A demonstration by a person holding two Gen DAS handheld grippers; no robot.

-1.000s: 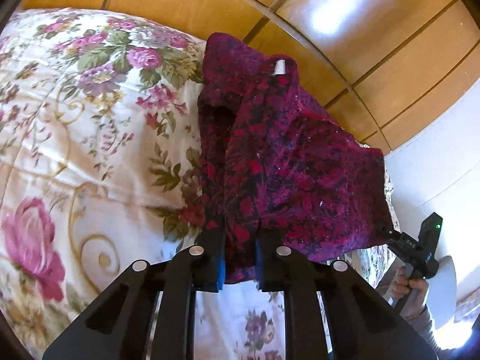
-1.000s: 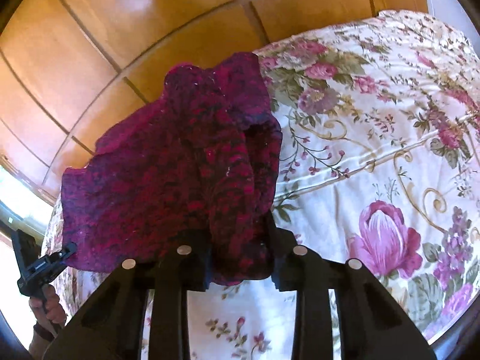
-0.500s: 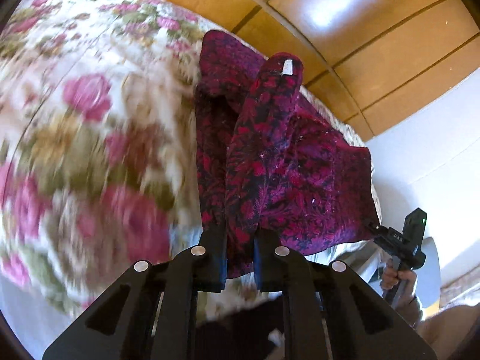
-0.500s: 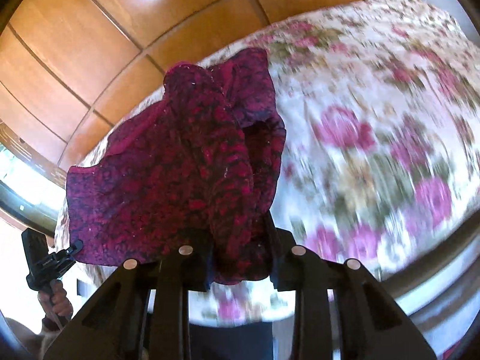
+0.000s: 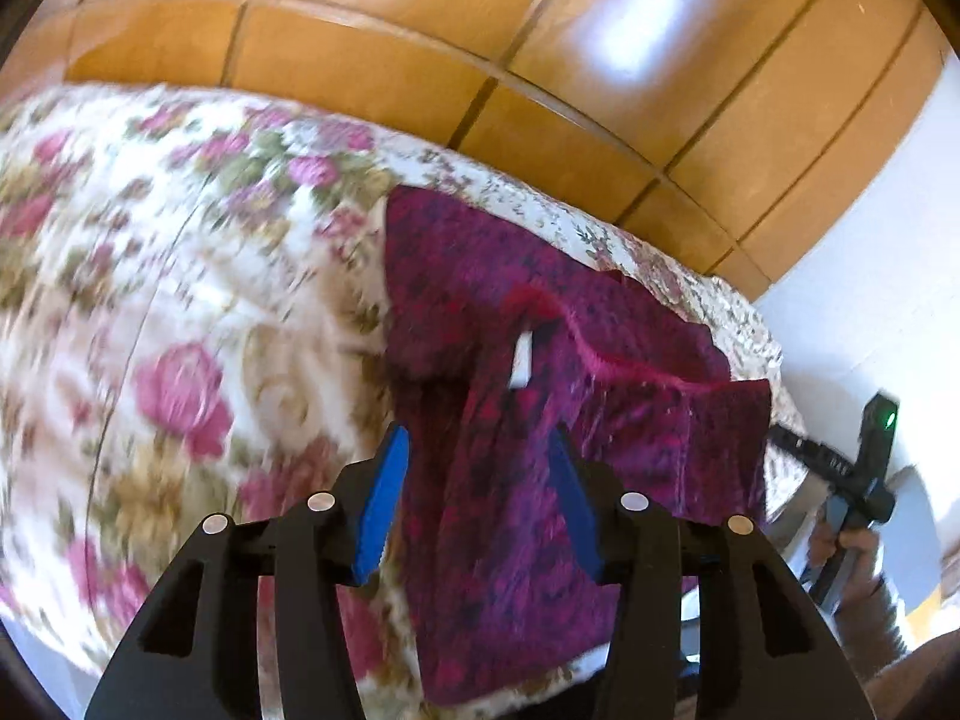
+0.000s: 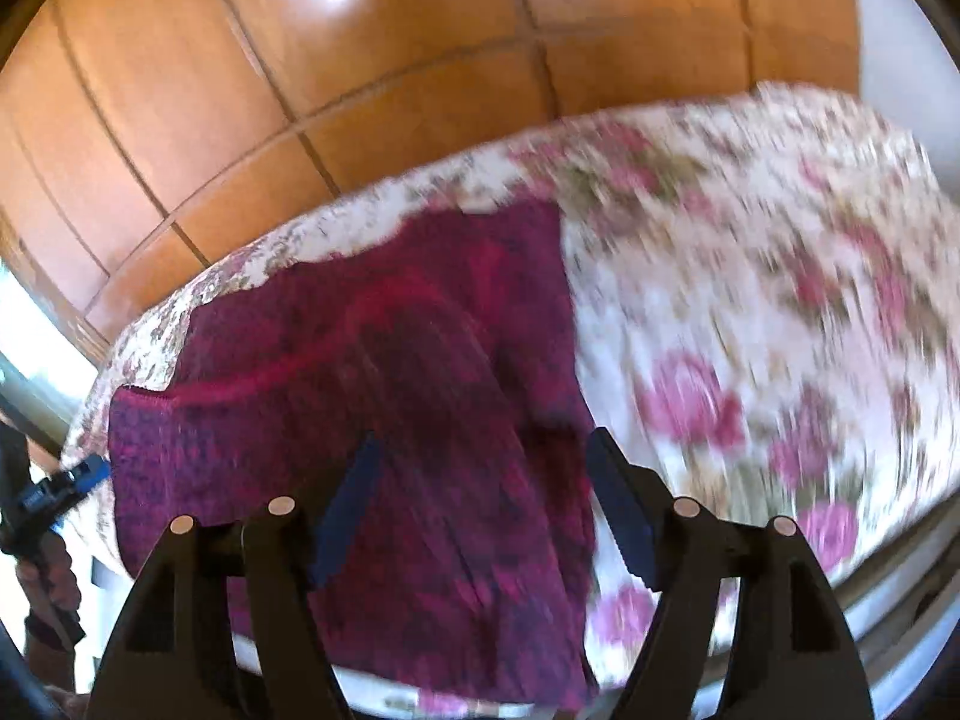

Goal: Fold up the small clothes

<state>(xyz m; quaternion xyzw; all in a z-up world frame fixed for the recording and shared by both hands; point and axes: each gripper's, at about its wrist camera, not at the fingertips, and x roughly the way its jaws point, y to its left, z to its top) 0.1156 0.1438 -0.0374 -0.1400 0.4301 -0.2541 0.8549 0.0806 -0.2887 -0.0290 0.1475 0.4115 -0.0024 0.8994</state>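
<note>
A: Where is the dark red and black patterned knit garment [image 5: 540, 432]?

B: On the bed, spread over the cream floral bedspread with pink roses [image 5: 180, 312]. In the left wrist view it runs from centre down to 6 o'clock, its near edge at the bed's edge. A small white label [image 5: 522, 360] shows at centre.

A: And the left hand-held gripper [image 5: 474, 492]?

B: Its blue-padded fingers [image 5: 384, 492] are spread wide, with the cloth lying between them; whether they touch it I cannot tell.

A: The right hand-held gripper [image 6: 480, 510]?

B: Also spread apart and holding nothing, above the garment [image 6: 390, 420]. In the left wrist view it appears at 4 o'clock [image 5: 840, 468], just beside the cloth's corner.

A: Behind?

B: Glossy orange-brown wooden panels [image 6: 300, 60] from 10 to 2 o'clock. The bedspread is blurred.
</note>
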